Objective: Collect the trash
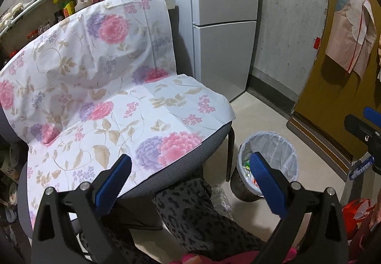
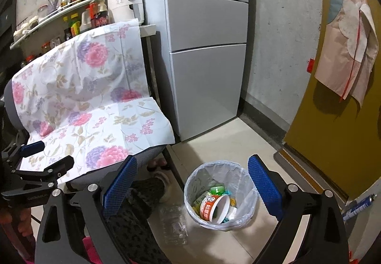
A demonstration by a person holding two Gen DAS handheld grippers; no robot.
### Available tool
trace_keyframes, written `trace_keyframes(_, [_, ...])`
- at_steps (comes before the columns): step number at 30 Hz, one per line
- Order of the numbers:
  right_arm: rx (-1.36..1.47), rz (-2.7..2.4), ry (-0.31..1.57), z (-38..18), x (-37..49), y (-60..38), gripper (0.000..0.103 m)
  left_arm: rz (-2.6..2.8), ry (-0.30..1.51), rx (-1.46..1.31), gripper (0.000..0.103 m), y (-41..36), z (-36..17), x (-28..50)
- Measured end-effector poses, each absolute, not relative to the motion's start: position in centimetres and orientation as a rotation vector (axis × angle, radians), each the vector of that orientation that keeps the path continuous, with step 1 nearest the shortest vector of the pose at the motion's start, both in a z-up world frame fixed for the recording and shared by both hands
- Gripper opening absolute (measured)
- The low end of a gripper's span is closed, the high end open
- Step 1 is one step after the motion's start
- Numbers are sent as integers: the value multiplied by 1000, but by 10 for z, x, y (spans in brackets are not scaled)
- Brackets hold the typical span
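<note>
Both the left tongs [image 1: 190,183] and right tongs [image 2: 193,189] gape empty. The lined bin [image 2: 221,195] at lower centre already holds a noodle cup [image 2: 215,208]. Probably next: the clear plastic bottle [image 2: 175,226] on the floor, just left of it.

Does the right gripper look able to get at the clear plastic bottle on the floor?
Probably yes: the right gripper is open and empty, and the clear plastic bottle lies uncovered beside the bin.

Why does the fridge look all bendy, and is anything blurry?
Left wrist view: the fisheye lens bows the fridge and darkens the corners. Right wrist view: same curve; the trash bin is sharp, while the clear plastic bottle beside it looks hazy.
</note>
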State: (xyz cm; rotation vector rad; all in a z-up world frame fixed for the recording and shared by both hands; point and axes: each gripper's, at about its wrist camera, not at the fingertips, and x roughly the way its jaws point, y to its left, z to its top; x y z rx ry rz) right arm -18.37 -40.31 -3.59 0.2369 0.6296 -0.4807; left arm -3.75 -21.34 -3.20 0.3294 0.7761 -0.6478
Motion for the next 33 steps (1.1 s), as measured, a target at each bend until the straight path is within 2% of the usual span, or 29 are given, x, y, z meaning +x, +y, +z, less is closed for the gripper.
trace_keyframes(33, [242,-478,629,-38,-180,-401,93,-622,765,288,97,-199,-22,-35])
